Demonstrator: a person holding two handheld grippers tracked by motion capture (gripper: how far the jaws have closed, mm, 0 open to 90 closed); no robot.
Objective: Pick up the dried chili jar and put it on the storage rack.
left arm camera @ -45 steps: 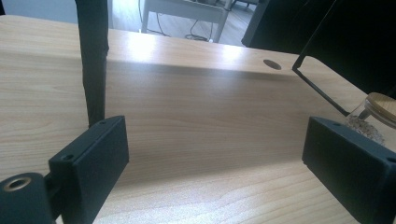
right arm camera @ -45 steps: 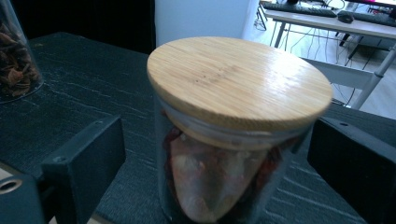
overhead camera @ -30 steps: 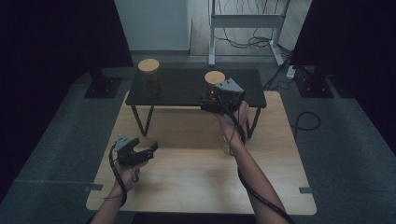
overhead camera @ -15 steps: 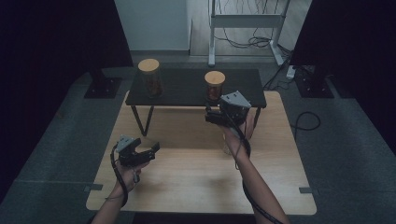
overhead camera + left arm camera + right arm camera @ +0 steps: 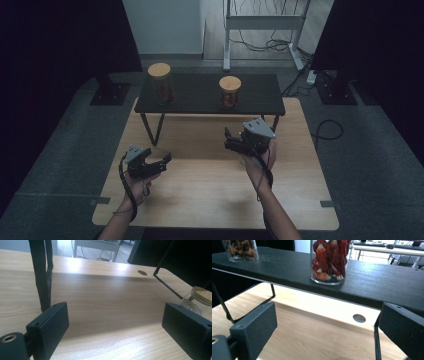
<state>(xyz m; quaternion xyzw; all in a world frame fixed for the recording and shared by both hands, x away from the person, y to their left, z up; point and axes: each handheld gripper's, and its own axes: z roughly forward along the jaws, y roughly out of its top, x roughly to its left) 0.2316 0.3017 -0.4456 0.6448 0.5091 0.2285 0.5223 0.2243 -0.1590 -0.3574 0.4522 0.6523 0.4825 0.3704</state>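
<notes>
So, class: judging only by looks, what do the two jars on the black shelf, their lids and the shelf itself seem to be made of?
The right jar looks like clear glass: the red contents show through its glossy wall. The left jar looks the same, with brown pieces inside. Their lids seem to be pale wood or bamboo, tan and matte. The shelf has a matte black, slightly grainy top, perhaps painted board or coated metal, on thin black rod legs, likely metal.

A: What sort of place is this?

B: A lab or recording studio. Dark curtains [image 5: 60, 40] hang on both sides of the wooden tabletop [image 5: 200, 200].

A: Anything else?

B: Beyond the tabletop, loose cables [image 5: 260, 42] trail under a white metal frame [image 5: 262, 22]; stand bases [image 5: 110, 92] sit on grey carpet [image 5: 370, 150] beside it.
</notes>
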